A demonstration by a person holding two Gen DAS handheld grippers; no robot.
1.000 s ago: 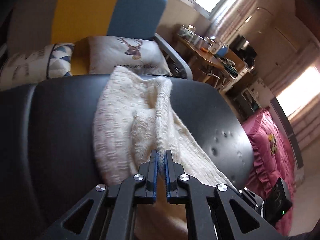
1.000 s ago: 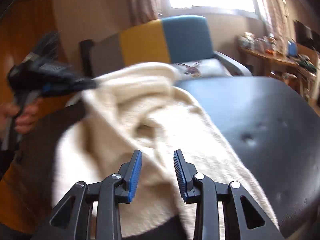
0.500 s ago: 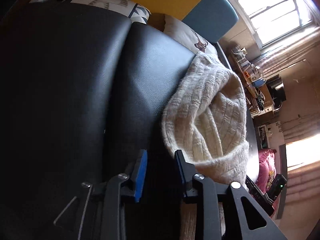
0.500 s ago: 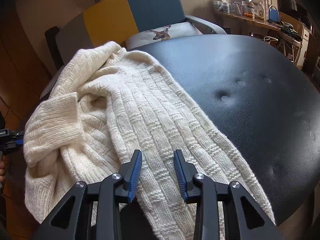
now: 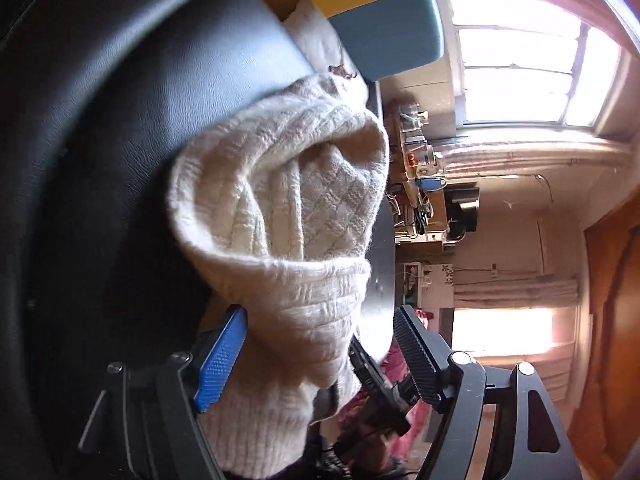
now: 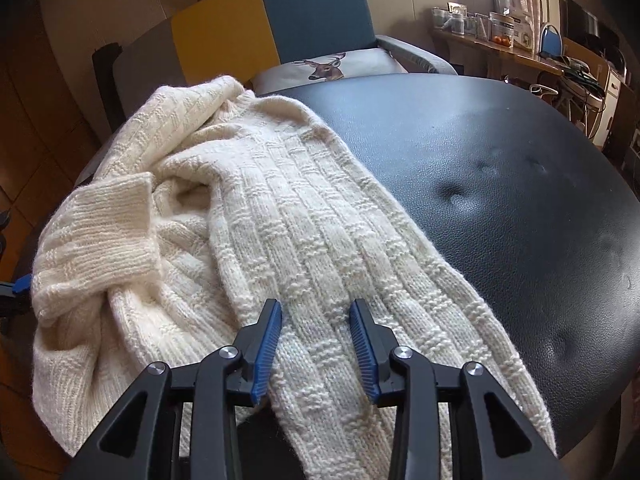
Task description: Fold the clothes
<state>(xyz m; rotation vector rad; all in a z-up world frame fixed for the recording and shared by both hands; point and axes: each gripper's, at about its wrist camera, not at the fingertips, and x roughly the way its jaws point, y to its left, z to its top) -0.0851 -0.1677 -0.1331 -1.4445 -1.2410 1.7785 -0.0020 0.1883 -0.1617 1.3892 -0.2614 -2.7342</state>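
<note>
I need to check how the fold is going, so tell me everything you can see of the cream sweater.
The cream sweater is a thick, fuzzy knit with a blocky basket-weave pattern and ribbed cuffs. It lies crumpled, partly folded, on the black padded surface, one long panel running toward the near edge, a ribbed cuff turned over the bunched left side. The right gripper hovers over the panel, jaws opening. The left gripper, jaws opening, straddles a ribbed fold without pressing it.

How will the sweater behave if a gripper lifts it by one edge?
The sweater would probably sag and drape: it already lies in soft folds. Its thick knit suggests some weight. The fuzzy yarn likely grips the pads well, so slipping seems unlikely.
</note>
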